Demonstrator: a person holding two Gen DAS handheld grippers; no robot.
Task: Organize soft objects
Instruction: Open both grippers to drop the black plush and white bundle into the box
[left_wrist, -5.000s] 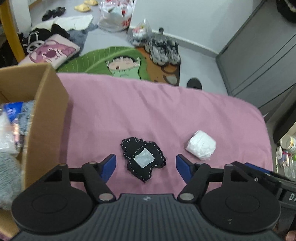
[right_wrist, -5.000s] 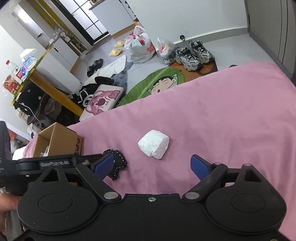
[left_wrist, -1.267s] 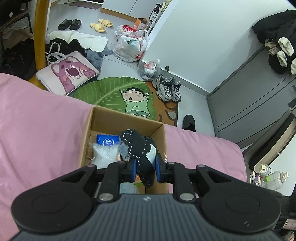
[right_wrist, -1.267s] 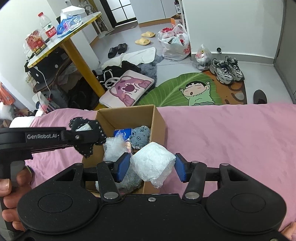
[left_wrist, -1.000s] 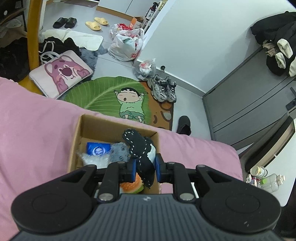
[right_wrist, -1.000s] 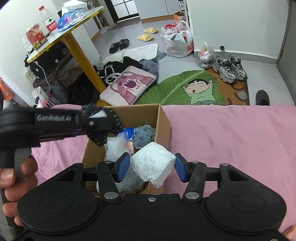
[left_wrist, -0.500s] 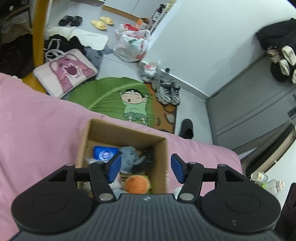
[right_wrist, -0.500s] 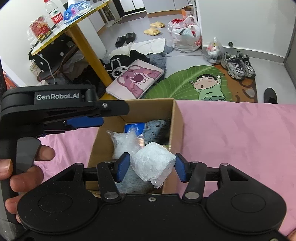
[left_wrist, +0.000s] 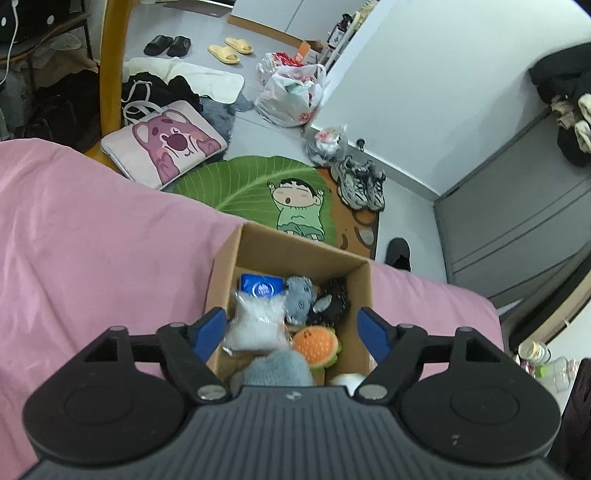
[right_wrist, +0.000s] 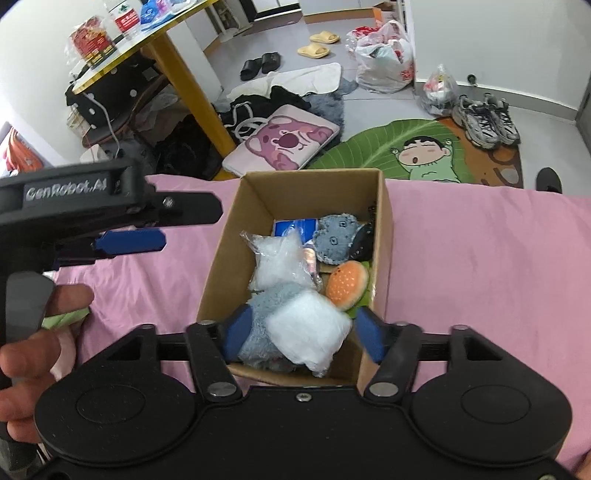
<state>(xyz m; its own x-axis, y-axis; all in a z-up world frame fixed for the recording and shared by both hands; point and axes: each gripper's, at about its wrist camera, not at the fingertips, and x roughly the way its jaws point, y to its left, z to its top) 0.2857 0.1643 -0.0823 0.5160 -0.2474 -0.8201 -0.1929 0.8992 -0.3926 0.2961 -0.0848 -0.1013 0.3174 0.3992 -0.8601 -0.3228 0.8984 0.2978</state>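
Both grippers are hanging spread apart over the cardboard box (right_wrist: 382, 206); the white wad (right_wrist: 308, 334) is sitting between the right gripper (right_wrist: 300, 334) fingers, unclamped, left gripper (left_wrist: 291, 330) empty.

A green leaf rug (left_wrist: 236, 184) is lying on the grey floor (right_wrist: 399, 107), a yellow-legged table (right_wrist: 177, 51) is standing near the white wall (left_wrist: 424, 92).
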